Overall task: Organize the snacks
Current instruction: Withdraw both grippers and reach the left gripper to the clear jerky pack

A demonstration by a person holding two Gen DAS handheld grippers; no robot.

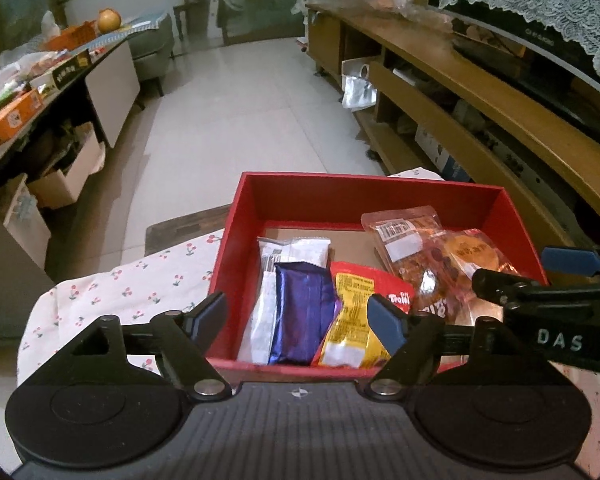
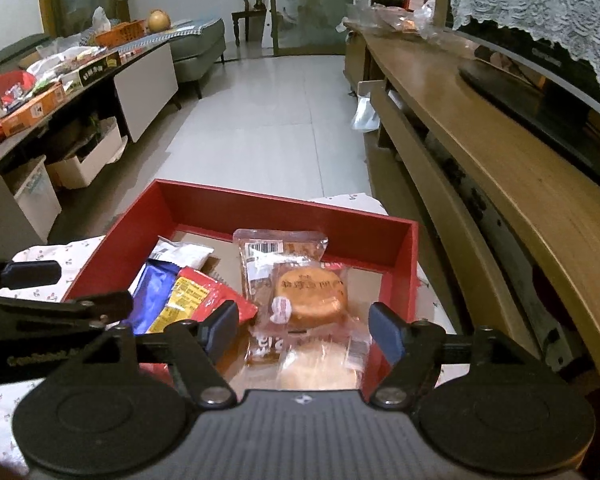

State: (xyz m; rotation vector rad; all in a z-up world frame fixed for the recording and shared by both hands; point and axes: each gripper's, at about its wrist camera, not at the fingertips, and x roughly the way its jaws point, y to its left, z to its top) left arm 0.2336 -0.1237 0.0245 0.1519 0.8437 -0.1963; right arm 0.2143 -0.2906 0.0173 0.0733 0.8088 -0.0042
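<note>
The red box (image 1: 380, 194) holds a white packet (image 1: 278, 276), purple bar (image 1: 302, 312) and yellow-red pouch (image 1: 352, 320) at its left, two clear-wrapped pastries (image 2: 296, 300) at its right. Above it, the left gripper (image 1: 296, 316) and right gripper (image 2: 304, 328) both hang with jaws apart, holding nothing.

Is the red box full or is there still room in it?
Still room. The red box holds a few wrapped snacks toward its near side, and bare brown floor shows along the far wall.

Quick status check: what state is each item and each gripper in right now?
Red box: open, no lid on it.
Purple bar: lying in the box, sealed.
White packet: in the box, partly under the purple bar.
Pastry pack: in the box, sealed.
Left gripper: open, empty.
Right gripper: open, empty.
</note>
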